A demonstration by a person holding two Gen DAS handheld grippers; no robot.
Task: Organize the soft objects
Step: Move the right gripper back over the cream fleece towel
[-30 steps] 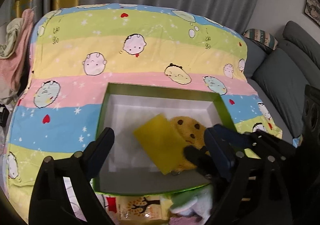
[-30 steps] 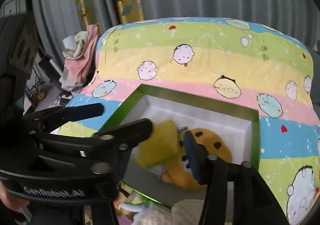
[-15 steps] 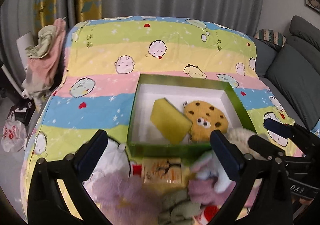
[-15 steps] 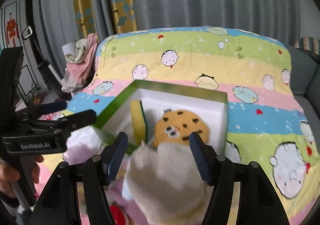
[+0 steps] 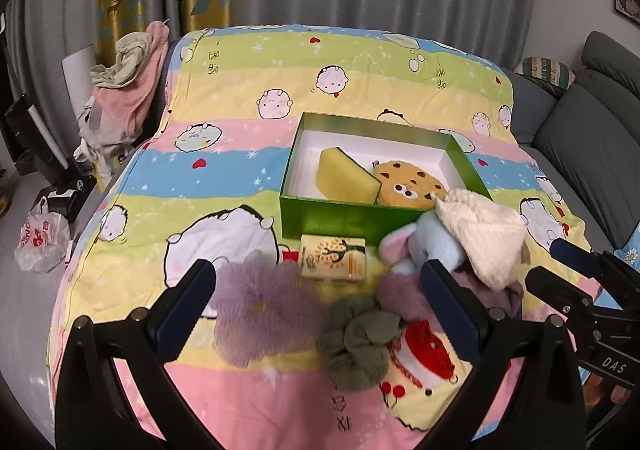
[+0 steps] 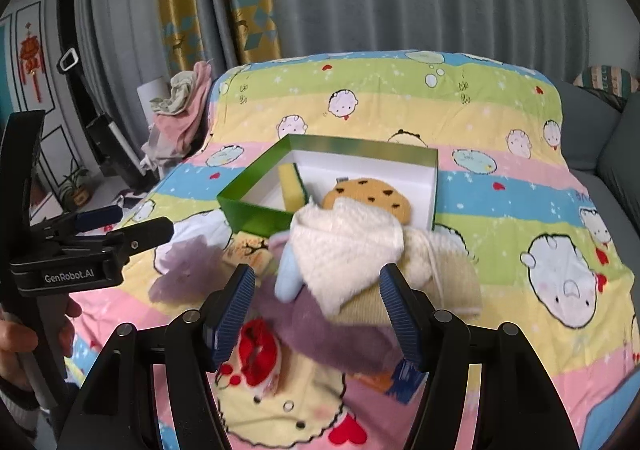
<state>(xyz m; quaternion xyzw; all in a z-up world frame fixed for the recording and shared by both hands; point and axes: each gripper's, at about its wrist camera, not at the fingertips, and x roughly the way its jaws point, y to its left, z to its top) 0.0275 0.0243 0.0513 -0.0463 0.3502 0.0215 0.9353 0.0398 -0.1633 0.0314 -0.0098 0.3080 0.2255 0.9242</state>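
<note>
Two soft items, a yellow sponge block (image 5: 346, 177) and a round brown cookie-shaped plush (image 5: 410, 185), already lie in the green-walled, white-lined cardboard box (image 5: 340, 215) on the striped cartoon-print bedspread (image 5: 224, 177). The rest wait in a heap just in front of the box: a cream fleece cloth (image 6: 344, 250), a pale blue plush (image 6: 286, 278), a mauve fuzzy piece (image 6: 340, 330), a lilac mesh puff (image 5: 264, 314) and an olive-green scrunchie (image 5: 360, 342).

The left gripper (image 5: 320, 310) hovers with jaws spread wide and empty above puff and scrunchie. The right gripper (image 6: 316, 314) stands part open and empty, its jaws flanking the cream cloth without pressing it.

The next pick looks best taken low and through the bulk of one item, since a shallow pinch on fleece would likely slip or drag its neighbours.

A second earlier both grippers were over the box interior, close to the sponge and cookie. Both have since pulled back toward the heap, and both sets of jaws stand wider.
</note>
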